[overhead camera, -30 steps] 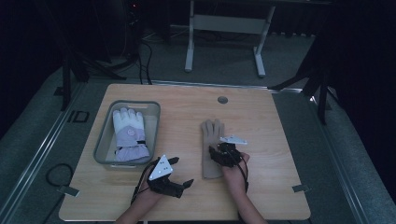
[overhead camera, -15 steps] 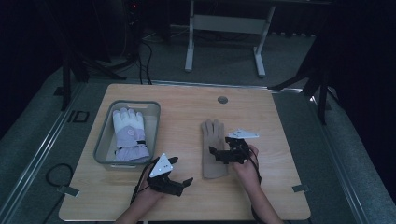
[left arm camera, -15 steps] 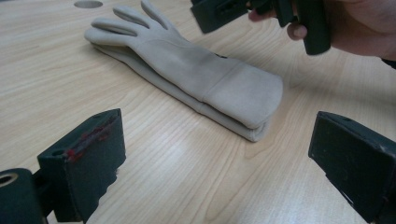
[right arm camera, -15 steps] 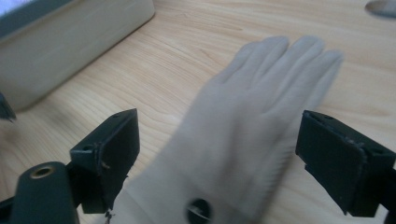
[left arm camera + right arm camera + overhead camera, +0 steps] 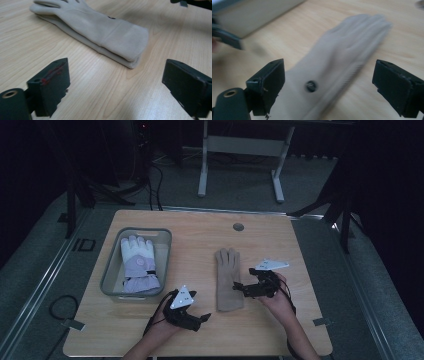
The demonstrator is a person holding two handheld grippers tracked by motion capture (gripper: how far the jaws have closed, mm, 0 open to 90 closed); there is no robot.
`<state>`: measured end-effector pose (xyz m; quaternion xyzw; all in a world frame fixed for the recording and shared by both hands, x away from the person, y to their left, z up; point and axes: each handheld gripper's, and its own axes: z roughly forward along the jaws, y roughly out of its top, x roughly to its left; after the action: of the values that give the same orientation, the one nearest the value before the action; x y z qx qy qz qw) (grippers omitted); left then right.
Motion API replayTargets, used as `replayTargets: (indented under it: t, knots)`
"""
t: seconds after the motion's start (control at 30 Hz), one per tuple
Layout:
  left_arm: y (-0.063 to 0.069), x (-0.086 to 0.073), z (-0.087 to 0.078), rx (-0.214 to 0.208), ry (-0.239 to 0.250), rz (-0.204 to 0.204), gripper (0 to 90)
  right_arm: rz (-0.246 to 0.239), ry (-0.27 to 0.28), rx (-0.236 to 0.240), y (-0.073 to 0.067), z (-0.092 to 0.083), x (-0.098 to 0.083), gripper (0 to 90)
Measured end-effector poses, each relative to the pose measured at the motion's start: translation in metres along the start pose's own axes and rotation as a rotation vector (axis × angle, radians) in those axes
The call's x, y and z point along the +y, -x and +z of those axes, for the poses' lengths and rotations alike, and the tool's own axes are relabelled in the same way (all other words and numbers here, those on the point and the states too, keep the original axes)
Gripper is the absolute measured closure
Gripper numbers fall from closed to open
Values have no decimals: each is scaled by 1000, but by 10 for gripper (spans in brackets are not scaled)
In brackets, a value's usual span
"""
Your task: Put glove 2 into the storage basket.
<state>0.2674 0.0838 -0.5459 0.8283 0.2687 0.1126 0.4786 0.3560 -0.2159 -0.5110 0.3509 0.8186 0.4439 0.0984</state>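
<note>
Beige and soft, the glove (image 5: 228, 279) lies flat on the wooden table (image 5: 280, 245), a little right of the middle, with its fingers pointing away from the person. The right gripper (image 5: 239, 287) is just beside its right edge, near the cuff; its jaws have just been opening and now stand wide apart, not pressing on the glove. The left gripper (image 5: 205, 318) rests low on the table, near the cuff end of the glove but apart from it; its jaws have closed a little and remain spread, with only bare wood between them. Further left stands a grey bin (image 5: 111, 270), and inside it lies a white and lilac glove (image 5: 139, 265).
</note>
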Motion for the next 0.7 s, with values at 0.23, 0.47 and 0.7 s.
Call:
replayTargets:
  t: [0.23,0.47,0.7]
  knots:
    - [5,8,7,-45,-1,49,151,-6,4,-7,7,0,2,229]
    - [9,25,23,-103,5,135,203,14,27,-52,25,7,21,334]
    - [11,34,43,-141,-38,286,295,47,-6,-67,41,33,29,335]
